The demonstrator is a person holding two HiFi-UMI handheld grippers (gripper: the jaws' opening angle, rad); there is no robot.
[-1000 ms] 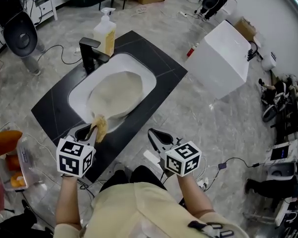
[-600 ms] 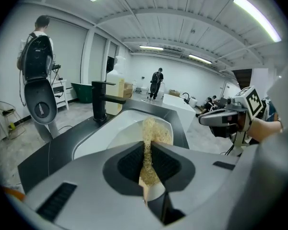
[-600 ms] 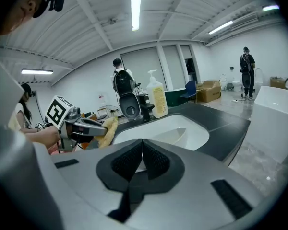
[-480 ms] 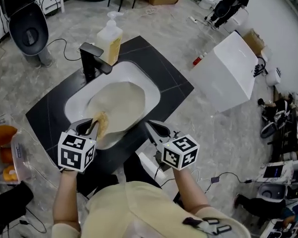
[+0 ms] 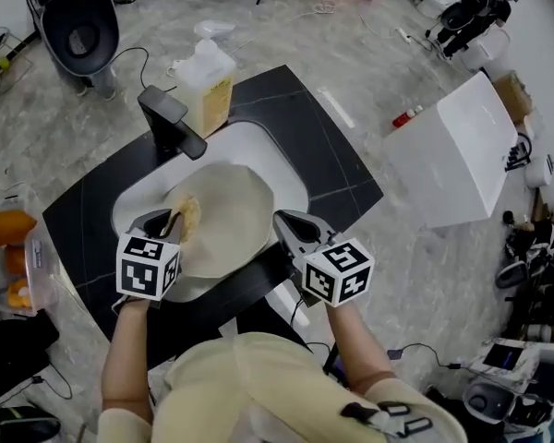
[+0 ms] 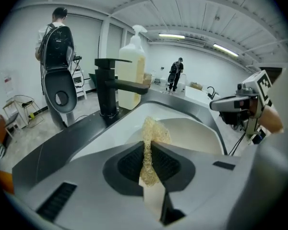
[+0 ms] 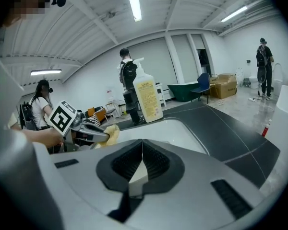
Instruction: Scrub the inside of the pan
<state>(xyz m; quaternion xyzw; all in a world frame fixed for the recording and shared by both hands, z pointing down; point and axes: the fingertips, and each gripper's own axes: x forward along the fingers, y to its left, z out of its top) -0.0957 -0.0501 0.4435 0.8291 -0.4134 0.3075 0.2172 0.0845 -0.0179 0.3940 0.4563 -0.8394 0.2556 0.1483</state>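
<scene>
My left gripper pinches the scrubbing pad at the edge of the pan lying in the sink, so I should press down and circle across its inside, my right gripper closed on nothing nearby.

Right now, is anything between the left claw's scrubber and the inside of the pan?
Nothing visible does. The scrubber in the left claw is at the edge of the pan, whose inside lies open; the faucet stands beyond.

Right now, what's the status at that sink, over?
Left hand-held gripper shut on scrub pad, over edge of pan. Right hand-held gripper shut, empty, by the sink. Pan sits in sink. Nothing blocking.
</scene>
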